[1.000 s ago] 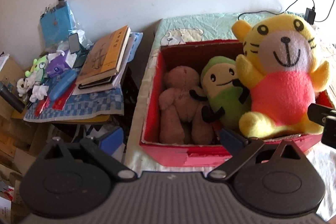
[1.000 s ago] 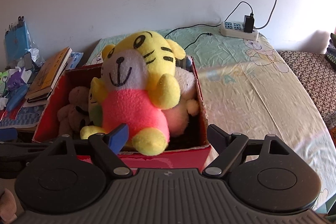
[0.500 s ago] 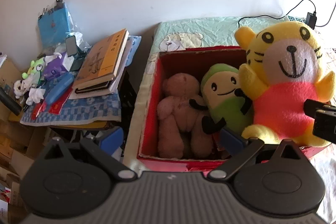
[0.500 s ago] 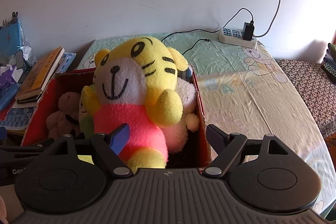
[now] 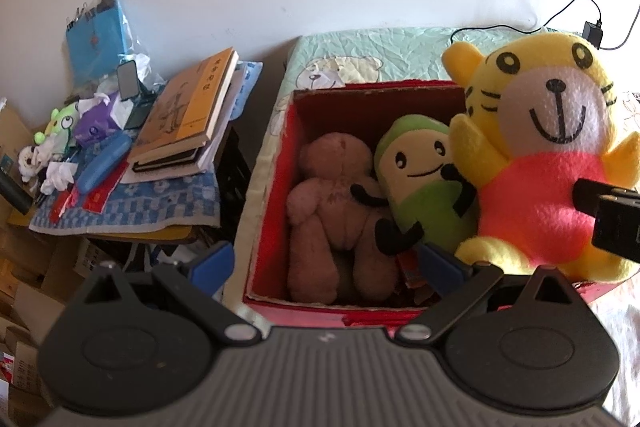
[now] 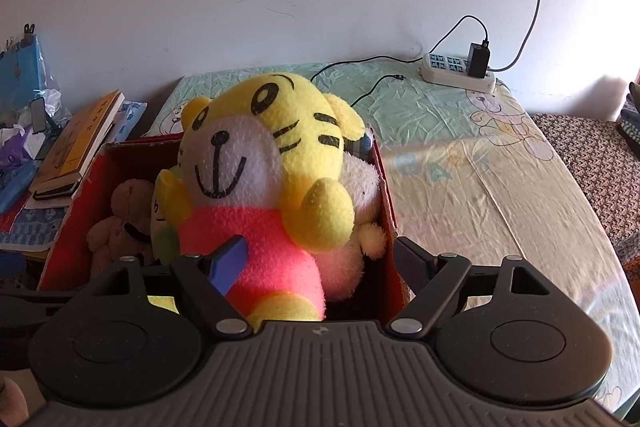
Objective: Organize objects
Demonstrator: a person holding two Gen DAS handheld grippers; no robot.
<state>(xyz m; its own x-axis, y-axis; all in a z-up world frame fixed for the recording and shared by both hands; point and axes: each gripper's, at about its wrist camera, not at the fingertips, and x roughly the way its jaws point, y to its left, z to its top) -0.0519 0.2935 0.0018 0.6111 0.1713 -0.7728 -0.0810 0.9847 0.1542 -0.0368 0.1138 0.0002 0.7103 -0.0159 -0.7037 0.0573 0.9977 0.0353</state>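
A red cardboard box [image 5: 272, 187] stands on the bed and holds a brown bear [image 5: 336, 199], a green plush [image 5: 424, 179] and a white plush [image 6: 356, 187]. A yellow tiger plush [image 5: 548, 147] in a pink shirt sits upright at the box's right front. My right gripper [image 6: 320, 263] is open, its fingers standing either side of the tiger [image 6: 256, 167]'s lower body, the blue pad against the pink belly. One of its fingers [image 5: 608, 211] shows at the tiger's side. My left gripper [image 5: 326, 263] hangs open over the box's front left corner, holding nothing.
Left of the bed, a low table with a blue checked cloth [image 5: 132, 211] carries stacked books [image 5: 188, 111], small toys and a blue pouch. A power strip [image 6: 456, 71] with a charger and cables lies at the bed's far edge. A patterned blanket [image 6: 592, 155] covers the right side.
Both grippers have moved closer to the box. The right gripper's fingers now reach around the tiger's lower body. The toys in the box lie as before.
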